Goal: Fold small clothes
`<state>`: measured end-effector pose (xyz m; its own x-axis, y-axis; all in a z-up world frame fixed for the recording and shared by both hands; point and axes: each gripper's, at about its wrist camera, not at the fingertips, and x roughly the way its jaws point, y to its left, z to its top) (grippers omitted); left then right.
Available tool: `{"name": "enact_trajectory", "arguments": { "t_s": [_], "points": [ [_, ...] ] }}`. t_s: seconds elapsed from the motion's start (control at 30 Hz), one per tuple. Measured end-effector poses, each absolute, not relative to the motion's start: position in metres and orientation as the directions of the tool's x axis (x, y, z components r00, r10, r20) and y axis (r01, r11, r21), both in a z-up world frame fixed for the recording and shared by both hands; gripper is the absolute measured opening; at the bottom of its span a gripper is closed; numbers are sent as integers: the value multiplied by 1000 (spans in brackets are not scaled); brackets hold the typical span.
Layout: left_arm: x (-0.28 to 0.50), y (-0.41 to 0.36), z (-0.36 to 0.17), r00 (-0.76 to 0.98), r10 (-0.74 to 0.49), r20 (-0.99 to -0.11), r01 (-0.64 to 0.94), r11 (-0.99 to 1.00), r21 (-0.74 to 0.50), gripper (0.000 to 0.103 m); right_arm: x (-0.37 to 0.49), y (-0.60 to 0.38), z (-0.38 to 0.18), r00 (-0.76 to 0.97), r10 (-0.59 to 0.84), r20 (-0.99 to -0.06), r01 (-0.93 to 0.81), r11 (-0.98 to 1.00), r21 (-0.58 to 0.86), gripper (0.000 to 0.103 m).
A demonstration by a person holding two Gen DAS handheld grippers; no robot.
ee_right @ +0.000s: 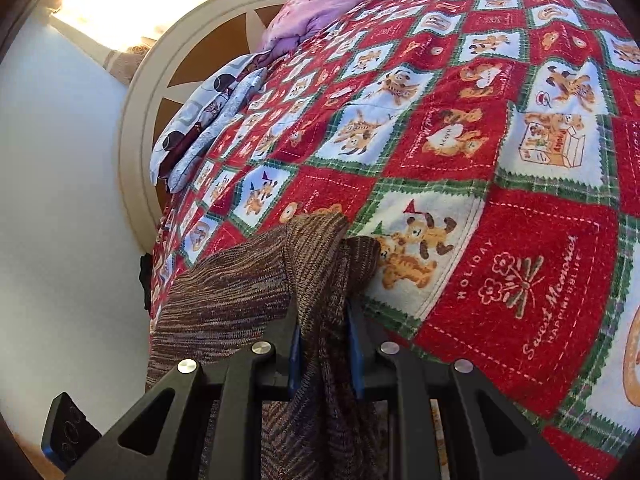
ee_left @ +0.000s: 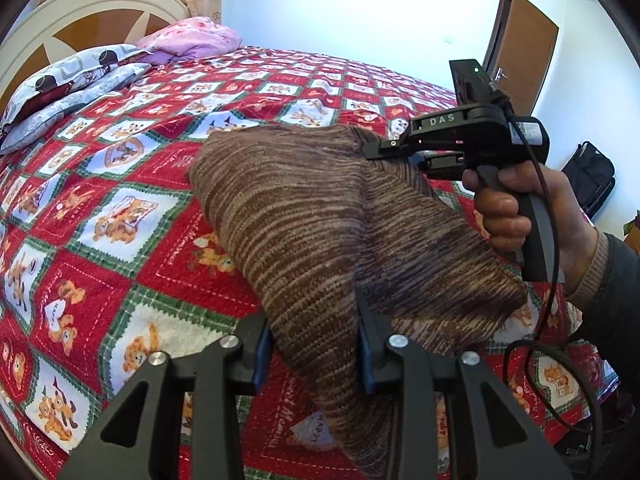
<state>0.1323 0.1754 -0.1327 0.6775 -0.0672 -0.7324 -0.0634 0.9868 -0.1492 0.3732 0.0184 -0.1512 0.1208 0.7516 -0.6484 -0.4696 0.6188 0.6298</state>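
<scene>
A brown striped knit garment [ee_left: 312, 208] hangs stretched between my two grippers above the red patchwork quilt [ee_left: 120, 208]. In the left wrist view my left gripper [ee_left: 312, 320] has a bunched near edge of the knit filling the gap between its blue pads, and more cloth hangs below it. My right gripper [ee_left: 378, 148], held by a hand [ee_left: 516, 208], pinches the far corner. In the right wrist view the right gripper [ee_right: 325, 320] is shut on a thick fold of the garment [ee_right: 240, 280], which trails off to the left.
The quilt [ee_right: 520, 240] covers a wide bed. Patterned pillows [ee_left: 68, 88] and a pink blanket [ee_left: 192, 36] lie by the white headboard [ee_left: 92, 4]. A wooden door [ee_left: 524, 52] and a black bag [ee_left: 592, 176] stand beyond the bed's far side. A black cable [ee_left: 552, 320] dangles from the right gripper.
</scene>
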Motion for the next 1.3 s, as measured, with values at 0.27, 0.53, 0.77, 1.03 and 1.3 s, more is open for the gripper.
{"name": "enact_trajectory", "arguments": {
  "t_s": [0.27, 0.53, 0.77, 1.03, 1.3],
  "points": [
    [127, 168, -117, 691, -17, -722, -70, 994, -90, 49, 355, 21, -128, 233, 698, -677, -554, 667, 498, 27],
    [111, 172, -86, 752, 77, -655, -142, 989, -48, 86, 299, -4, -71, 464, 609, -644, -599, 751, 279, 59],
    [98, 162, -64, 782, 111, -613, -156, 987, -20, 90, 231, -35, -35, 619, 512, -596, -566, 817, 114, 62],
    [82, 151, -41, 823, 132, -552, -160, 987, -3, 90, 166, -50, -12, 662, 516, -544, -585, 809, 57, 64],
    [77, 147, -33, 836, 139, -530, -158, 987, 9, 90, 139, -53, -2, 695, 507, -510, -573, 819, 33, 64]
  ]
}}
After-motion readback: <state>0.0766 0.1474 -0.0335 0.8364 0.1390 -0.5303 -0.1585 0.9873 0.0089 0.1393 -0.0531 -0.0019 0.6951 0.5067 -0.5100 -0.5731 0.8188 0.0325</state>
